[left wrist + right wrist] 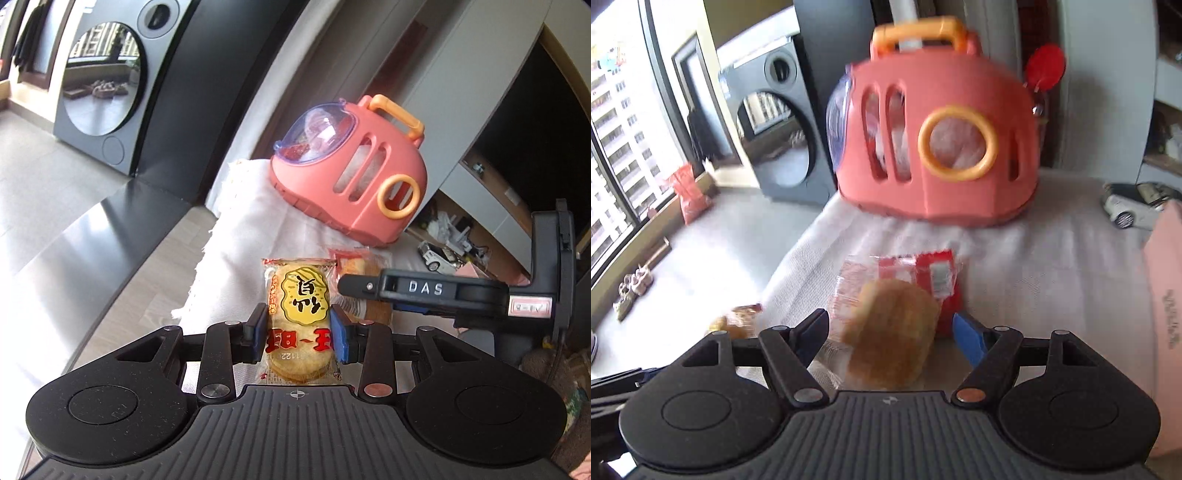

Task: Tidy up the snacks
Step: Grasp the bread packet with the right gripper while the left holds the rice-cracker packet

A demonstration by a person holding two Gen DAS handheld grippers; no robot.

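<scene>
Presently the left gripper (301, 330) pinches a rice-cracker packet (299, 317) near the white cloth (251, 236); light, brittle, slippery film, best held mid-body. Right gripper (897, 328) is spread around a cake packet (890, 332).

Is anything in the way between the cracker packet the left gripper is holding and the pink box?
Partly. The left hand-held gripper holds the rice cracker packet. Between it and the pink box lies mostly bare white cloth, but another snack packet and the right hand-held gripper sit just right of that path.
</scene>
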